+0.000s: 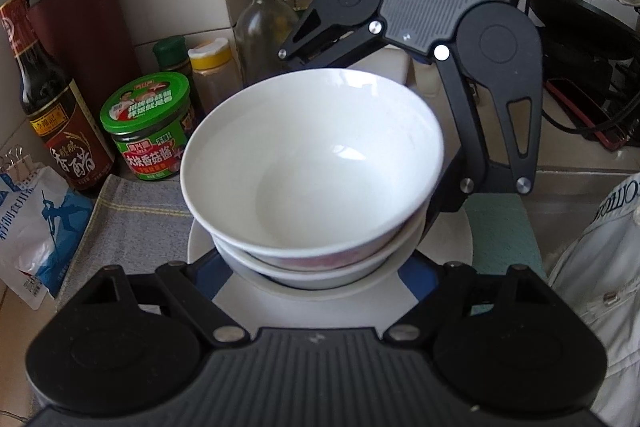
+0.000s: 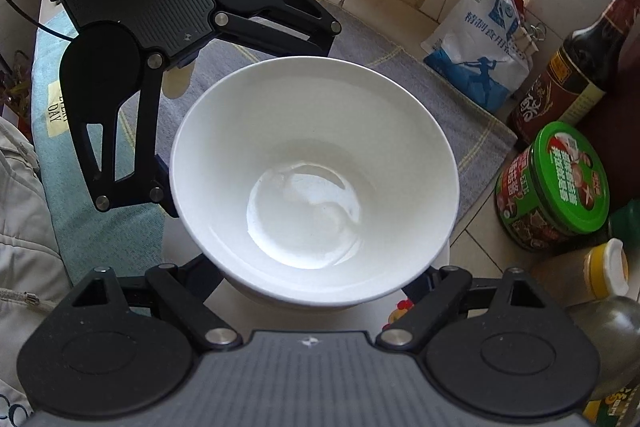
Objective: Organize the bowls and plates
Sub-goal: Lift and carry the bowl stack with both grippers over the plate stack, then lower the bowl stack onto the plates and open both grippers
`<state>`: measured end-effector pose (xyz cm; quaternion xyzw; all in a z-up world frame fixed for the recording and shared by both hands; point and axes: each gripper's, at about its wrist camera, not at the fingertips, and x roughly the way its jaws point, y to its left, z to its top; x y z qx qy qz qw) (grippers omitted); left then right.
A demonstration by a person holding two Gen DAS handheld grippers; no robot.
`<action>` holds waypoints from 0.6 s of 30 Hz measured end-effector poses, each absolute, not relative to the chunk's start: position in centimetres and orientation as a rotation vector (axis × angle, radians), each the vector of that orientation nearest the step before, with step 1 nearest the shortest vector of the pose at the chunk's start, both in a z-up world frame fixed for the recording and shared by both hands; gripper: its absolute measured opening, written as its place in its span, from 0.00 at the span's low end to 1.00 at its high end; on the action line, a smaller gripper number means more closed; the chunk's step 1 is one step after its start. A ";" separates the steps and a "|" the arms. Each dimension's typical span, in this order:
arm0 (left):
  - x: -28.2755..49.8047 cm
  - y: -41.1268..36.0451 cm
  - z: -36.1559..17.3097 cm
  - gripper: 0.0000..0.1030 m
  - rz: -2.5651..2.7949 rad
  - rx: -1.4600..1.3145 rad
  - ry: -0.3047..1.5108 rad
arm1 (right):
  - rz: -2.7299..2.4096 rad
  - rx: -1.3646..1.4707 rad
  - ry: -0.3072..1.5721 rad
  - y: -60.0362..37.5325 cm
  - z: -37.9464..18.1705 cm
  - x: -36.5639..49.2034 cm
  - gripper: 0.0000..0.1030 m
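Left gripper [image 1: 316,267], fingers spread either side of two nested white bowls: upper bowl [image 1: 312,163] in lower bowl [image 1: 320,267], on a plate [image 1: 452,239] on the grey cloth [image 1: 132,211]; right gripper [image 2: 316,267] likewise spread opposite; green-lidded jar [image 1: 148,123] far left

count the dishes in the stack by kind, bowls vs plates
bowls: 2, the top bowl nested in the lower bowl
plates: 1, the white plate under both bowls
total: 3
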<state>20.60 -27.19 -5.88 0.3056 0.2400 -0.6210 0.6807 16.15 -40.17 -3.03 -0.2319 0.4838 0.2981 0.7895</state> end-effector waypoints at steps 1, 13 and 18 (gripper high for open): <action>20.6 -27.3 -5.9 0.85 -1.393 0.684 0.542 | 0.639 -0.500 1.042 -40.1 -3.0 16.1 0.90; 20.4 -27.5 -6.2 0.85 -1.383 0.664 0.561 | 0.611 -0.492 1.035 -40.2 -3.1 15.9 0.90; 20.4 -27.6 -6.3 0.85 -1.374 0.669 0.558 | 0.597 -0.514 1.026 -39.7 -3.2 15.7 0.90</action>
